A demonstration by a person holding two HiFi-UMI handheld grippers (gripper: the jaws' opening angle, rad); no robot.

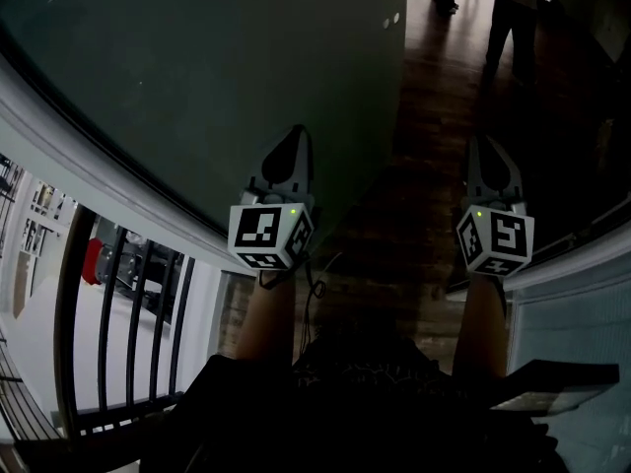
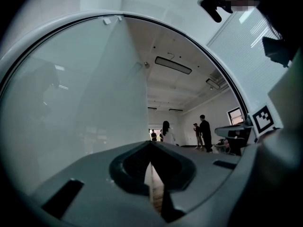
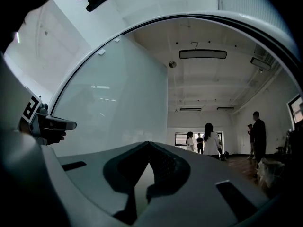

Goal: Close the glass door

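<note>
Beside the glass door [image 1: 197, 67], left claw [image 1: 293, 138] and right claw [image 1: 485, 148] seem clenched, empty.

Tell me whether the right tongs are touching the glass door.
Apart. The head view shows a strip of dark floor between the right tongs and the glass door.

Several people [image 3: 209, 138] stand in a white-walled room beneath a long ceiling light [image 3: 202, 54]; dark wooden floor [image 1: 424, 116], black railing [image 1: 128, 313] alongside.
</note>
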